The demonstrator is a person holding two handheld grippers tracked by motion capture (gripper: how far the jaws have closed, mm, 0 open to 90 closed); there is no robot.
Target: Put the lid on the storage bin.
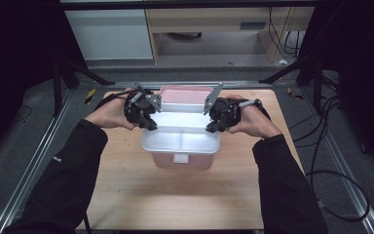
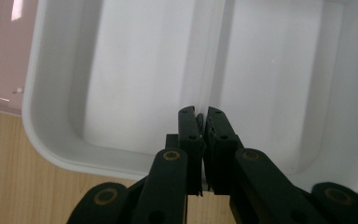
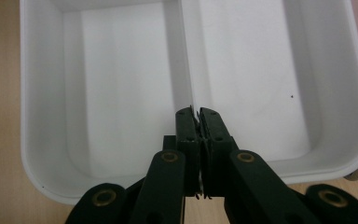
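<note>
On the wooden table (image 1: 126,195), a white 2-compartment tray (image 1: 181,141) is lifted above its pink box (image 1: 182,160) at 12 o'clock; left tool (image 1: 146,119) and right tool (image 1: 214,124) each clamp its rim. Setting it down remains.

White tray (image 1: 181,141) w/ centre divider sits mid counter (image 1: 126,195), pink box (image 1: 185,161) under it, pink lid (image 1: 187,95) just behind. Left gripper (image 1: 148,124) & right gripper (image 1: 213,126) flank the tray's ends, blocking side access. Near half of counter bare, both compartments open from above.
</note>
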